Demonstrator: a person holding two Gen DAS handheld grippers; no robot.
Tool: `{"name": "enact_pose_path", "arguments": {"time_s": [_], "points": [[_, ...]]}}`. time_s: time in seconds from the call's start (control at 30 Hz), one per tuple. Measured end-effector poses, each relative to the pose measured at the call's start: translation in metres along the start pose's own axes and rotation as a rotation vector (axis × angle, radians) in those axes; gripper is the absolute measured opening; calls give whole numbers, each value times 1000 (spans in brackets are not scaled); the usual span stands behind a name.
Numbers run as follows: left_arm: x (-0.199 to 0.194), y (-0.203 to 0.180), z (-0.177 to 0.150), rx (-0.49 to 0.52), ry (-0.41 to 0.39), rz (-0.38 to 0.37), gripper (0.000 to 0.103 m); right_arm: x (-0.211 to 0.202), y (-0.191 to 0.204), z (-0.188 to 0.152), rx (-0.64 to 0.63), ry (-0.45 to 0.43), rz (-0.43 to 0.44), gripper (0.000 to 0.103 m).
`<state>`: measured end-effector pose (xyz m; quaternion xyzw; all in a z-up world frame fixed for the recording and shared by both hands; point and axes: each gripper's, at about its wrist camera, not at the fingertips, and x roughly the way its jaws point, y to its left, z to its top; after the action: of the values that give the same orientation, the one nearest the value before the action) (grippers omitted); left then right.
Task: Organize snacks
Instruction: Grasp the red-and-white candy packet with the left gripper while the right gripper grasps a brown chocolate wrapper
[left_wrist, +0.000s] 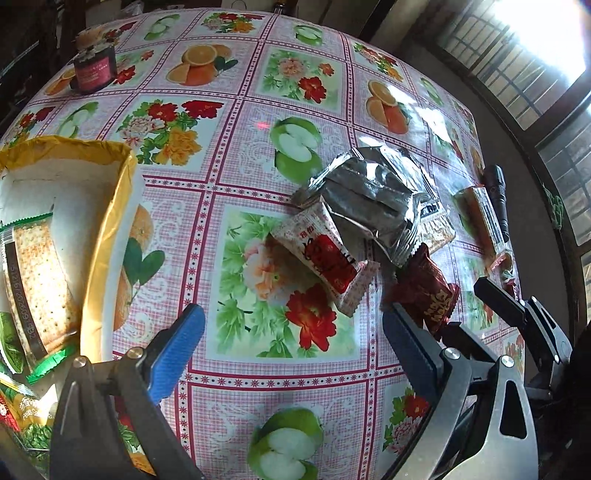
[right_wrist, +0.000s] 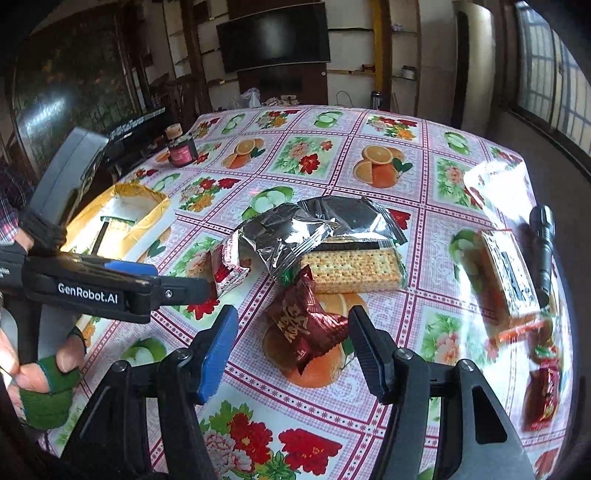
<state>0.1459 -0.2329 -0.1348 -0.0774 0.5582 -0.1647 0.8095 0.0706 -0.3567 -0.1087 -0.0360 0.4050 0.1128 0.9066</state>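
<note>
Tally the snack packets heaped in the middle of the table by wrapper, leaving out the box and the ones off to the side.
Silver foil packets, overlapping: 2
Clear cracker packet: 1
White-and-red packet: 1
Dark red packet: 1
Total: 5

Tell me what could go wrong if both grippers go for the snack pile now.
1. The left gripper and right gripper, both open, work close together; they could collide.
2. The dark red packet lies against the cracker pack under the silver bag; grabbing it may drag them.
3. The flashlight lies near the table edge.
</note>
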Motion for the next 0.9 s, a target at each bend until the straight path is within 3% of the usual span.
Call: {"name": "enact_pose_path", "arguments": {"time_s": [0.27, 0.3, 0.33, 0.47, 0.53, 0.7, 0.8, 0.9], "points": [[14, -9, 17, -40, 27, 45, 97, 32, 0, 6, -25, 88, 13, 60], [16, -10, 18, -41, 27, 55, 97, 34, -1, 5, -23, 95, 10, 56], [17, -11, 19, -39, 24, 67, 97, 35, -2, 4, -10, 104, 21, 41], [22, -19, 22, -12, 11, 122, 94, 31, -12, 0, 54, 109, 51, 37], [22, -25, 21, 24, -6, 166, 72, 24, -17, -4, 92, 100, 73, 36], [23, -33, 22, 71, -6, 185, 36, 5, -25, -21, 185, 71, 131, 36], [20, -31, 18, 82, 4, 160, 27, -8, -27, -31, 226, 50, 154, 36], [11, -22, 3, 98, 2, 118, 25, -24, -27, -41, 260, 22, 180, 36]]}}
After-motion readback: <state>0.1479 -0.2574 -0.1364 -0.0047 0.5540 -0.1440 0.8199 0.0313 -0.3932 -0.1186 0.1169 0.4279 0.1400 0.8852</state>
